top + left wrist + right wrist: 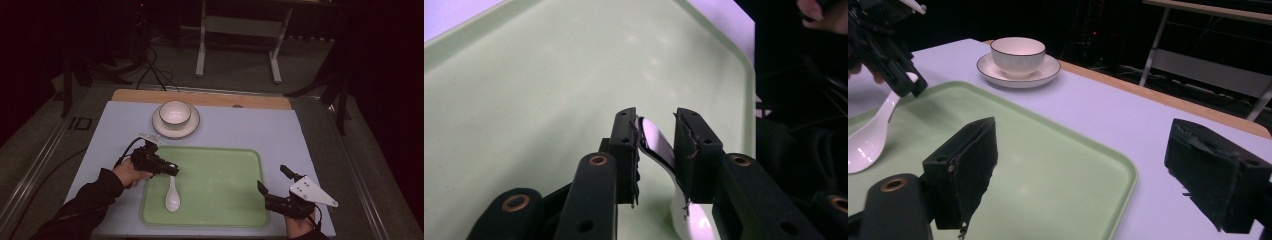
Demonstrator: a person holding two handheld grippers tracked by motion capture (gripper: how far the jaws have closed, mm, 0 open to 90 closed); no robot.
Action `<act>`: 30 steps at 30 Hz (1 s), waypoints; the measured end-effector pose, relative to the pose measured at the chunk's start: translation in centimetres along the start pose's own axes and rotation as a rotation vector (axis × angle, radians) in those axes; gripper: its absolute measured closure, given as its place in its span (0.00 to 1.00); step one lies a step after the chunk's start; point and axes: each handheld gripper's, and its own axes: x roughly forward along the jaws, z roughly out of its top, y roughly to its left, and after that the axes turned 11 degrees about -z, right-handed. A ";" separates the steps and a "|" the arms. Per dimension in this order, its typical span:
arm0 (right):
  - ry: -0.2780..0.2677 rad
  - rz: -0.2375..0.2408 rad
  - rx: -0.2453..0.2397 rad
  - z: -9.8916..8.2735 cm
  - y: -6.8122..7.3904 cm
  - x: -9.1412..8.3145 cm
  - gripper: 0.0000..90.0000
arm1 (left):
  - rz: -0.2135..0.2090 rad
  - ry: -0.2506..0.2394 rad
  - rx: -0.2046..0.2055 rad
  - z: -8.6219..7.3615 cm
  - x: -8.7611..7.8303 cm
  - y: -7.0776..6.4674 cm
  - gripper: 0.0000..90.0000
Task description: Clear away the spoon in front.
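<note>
A green tray (220, 185) lies on a pale lilac mat (260, 130) that covers most of the table; a strip of bare wooden tabletop (200, 96) shows along the far edge. Beyond the tray, on the mat, a white bowl (175, 112) sits in the middle of a white saucer (192, 127); both carry a thin dark rim line.

The left gripper (172, 170) is over the left part of the tray, held by the person's left hand (131, 172), with a dark sleeve (85, 205) running to the bottom edge. Its jaws stand either side of the handle of a white spoon (172, 197). In the left gripper view the handle passes between the two black pads (626, 150), close against them; whether they are fully clamped on it I cannot tell with certainty, though the handle appears pinched. The spoon's bowl end rests low on the tray near its left rim, and the handle rises toward the jaws, as the right gripper view confirms.

The right gripper (272, 181) sits at the tray's near right corner, partly over the mat, with its grey three-cornered plate (312, 191) on top. Its jaws are spread wide apart and hold nothing; in the right gripper view the tray corner and mat lie in the gap between them.

A pale metal stand (240, 30) is on the dark floor behind the table.
</note>
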 end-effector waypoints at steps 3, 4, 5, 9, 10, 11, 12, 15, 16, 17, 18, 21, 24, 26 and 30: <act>0.000 0.003 -0.001 0.0 0.0 0.0 0.15 | 0.000 -0.007 -0.009 -0.4 0.4 0.7 0.76; 0.001 0.004 -0.001 0.0 0.0 0.0 0.15 | 0.005 -0.010 -0.015 -0.6 0.6 0.9 0.75; 0.002 0.004 0.000 0.0 0.0 0.0 0.15 | 0.005 -0.007 -0.019 -0.7 0.7 1.1 0.75; 0.002 0.004 -0.002 0.0 0.0 0.0 0.15 | 0.028 -0.020 -0.032 -1.0 1.3 1.7 0.71; 0.002 0.005 -0.001 0.0 0.0 0.0 0.15 | 0.039 -0.018 -0.033 -1.1 1.4 1.8 0.70; 0.002 0.006 -0.001 0.0 0.0 0.0 0.15 | 0.041 -0.020 -0.033 -1.2 1.5 1.9 0.69; 0.002 0.006 -0.001 0.0 0.0 0.0 0.15 | 0.046 -0.021 -0.031 -1.2 1.6 2.0 0.69; 0.004 0.008 0.001 0.0 0.0 0.1 0.15 | 0.058 -0.026 -0.031 -1.3 1.9 2.1 0.68; 0.005 0.007 0.002 0.0 0.0 0.1 0.15 | 0.063 -0.029 -0.030 -1.3 1.9 2.2 0.68; 0.005 0.008 0.002 0.0 0.0 0.1 0.15 | 0.064 -0.031 -0.034 -1.4 2.0 2.2 0.68; 0.005 0.009 0.003 0.0 0.0 0.1 0.15 | 0.068 -0.034 -0.031 -1.4 2.1 2.3 0.68; 0.005 0.010 0.003 0.0 0.0 0.1 0.15 | 0.091 -0.028 -0.028 -1.4 2.4 2.4 0.66; 0.008 0.011 0.003 0.0 0.0 0.1 0.15 | 0.115 -0.029 -0.026 -1.4 2.5 2.5 0.66; 0.008 0.013 0.003 0.0 0.0 0.1 0.15 | 0.135 -0.036 -0.022 -1.4 2.6 2.6 0.66; 0.010 0.015 0.003 0.0 0.0 0.1 0.15 | 0.163 -0.052 -0.015 -1.4 2.6 2.6 0.66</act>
